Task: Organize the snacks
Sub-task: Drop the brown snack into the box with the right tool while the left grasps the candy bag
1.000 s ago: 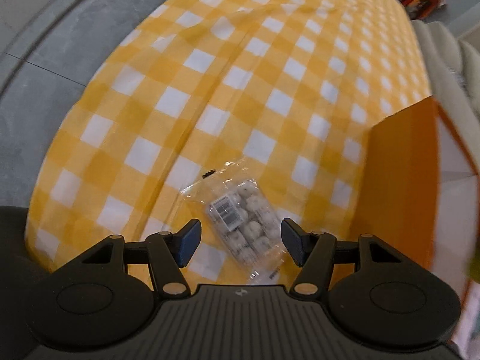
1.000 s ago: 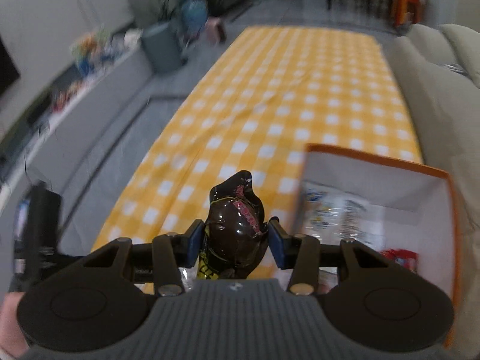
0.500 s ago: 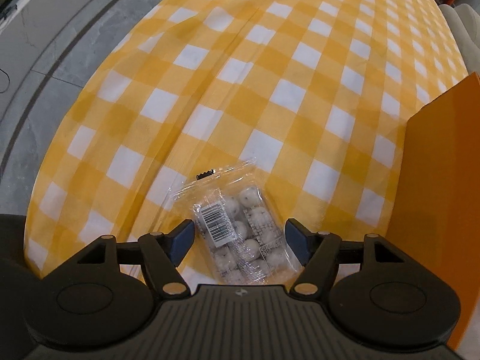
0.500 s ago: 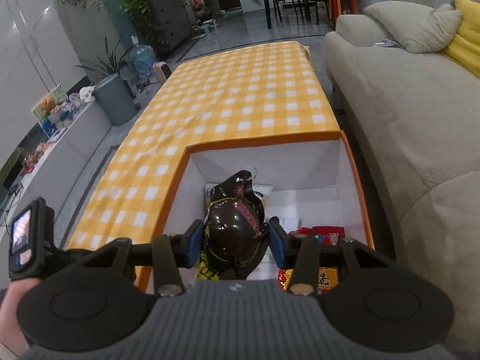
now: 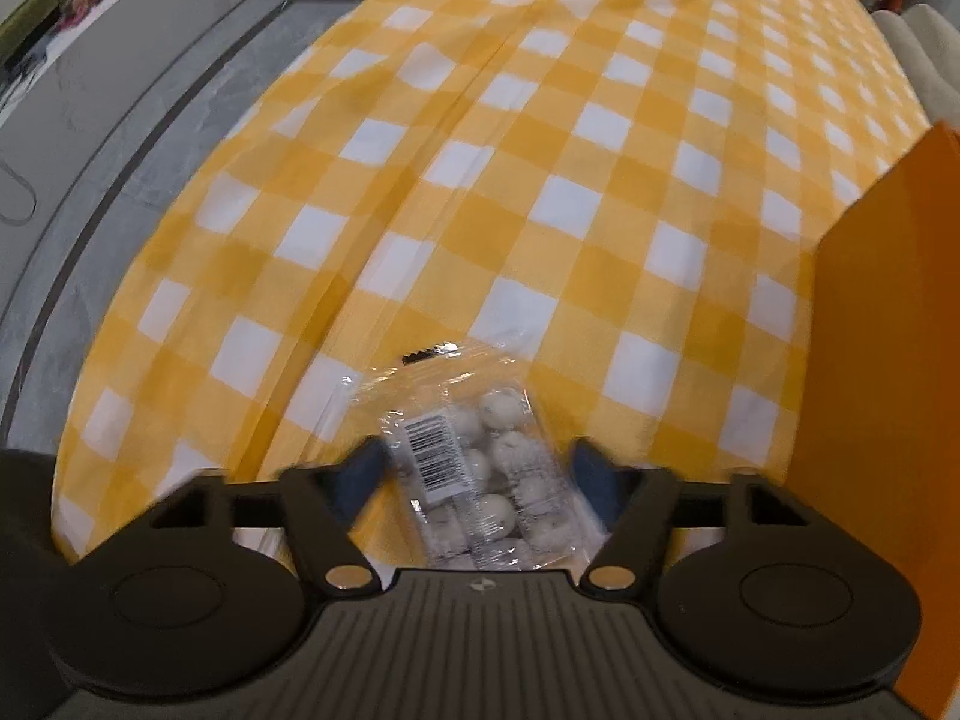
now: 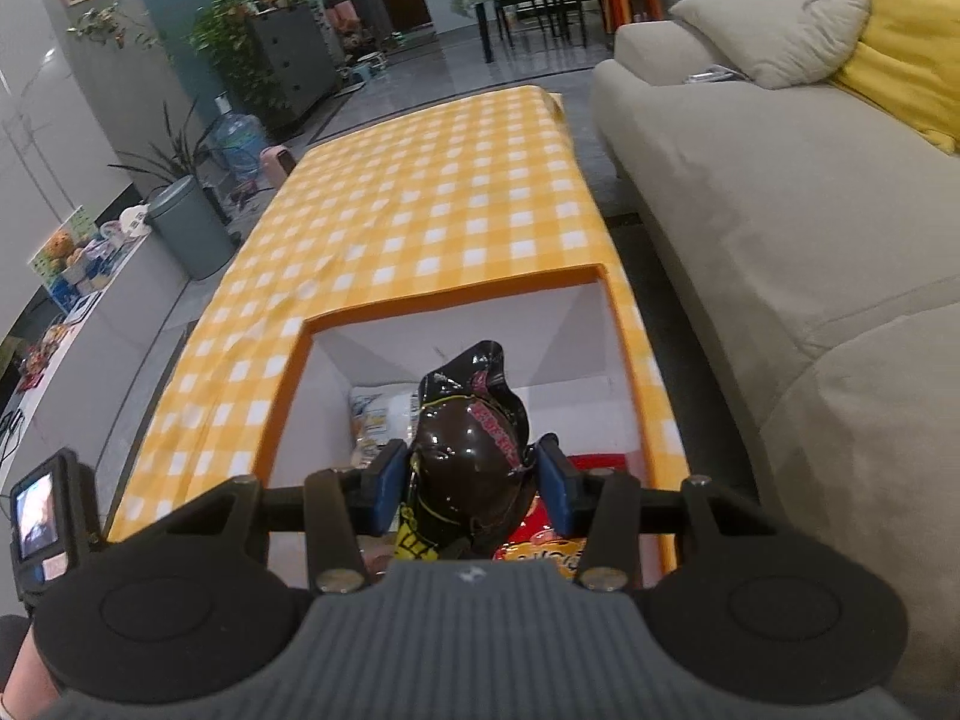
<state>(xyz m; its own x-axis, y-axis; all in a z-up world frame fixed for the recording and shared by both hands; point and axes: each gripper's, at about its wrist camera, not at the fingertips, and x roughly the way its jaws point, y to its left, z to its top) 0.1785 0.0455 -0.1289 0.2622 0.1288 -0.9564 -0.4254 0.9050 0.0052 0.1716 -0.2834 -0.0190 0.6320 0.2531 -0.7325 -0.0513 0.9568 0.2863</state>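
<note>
The left tongs point steeply down at a clear bag of small white balls. The bag lies flat on the tabletop, which has a yellow and white checked cloth on it. The bag's long side runs away from the tongs, tipped a little to the left. Its sealed end with a black notched strip is the far end. A white sticker with black bars sits on its top left part. The near end of the bag is hidden under the tongs' body. The left tongs stand wide, one blue pad on each side of the bag. Their jaws have just been closing a little, and the pads do not press the bag. The orange box stands just to the right of it.

The right tongs hold a shiny dark brown packet tight between the blue pads. The packet stands up on end, with its long side going up and away from the tongs. Its crimped top tips toward the far wall of the box. It has pink writing on one side and yellow at the bottom. The packet hangs over the open box, which is white inside. A red and yellow packet lies in the box below, and a pale packet lies farther back. A grey sofa runs along the right side.
</note>
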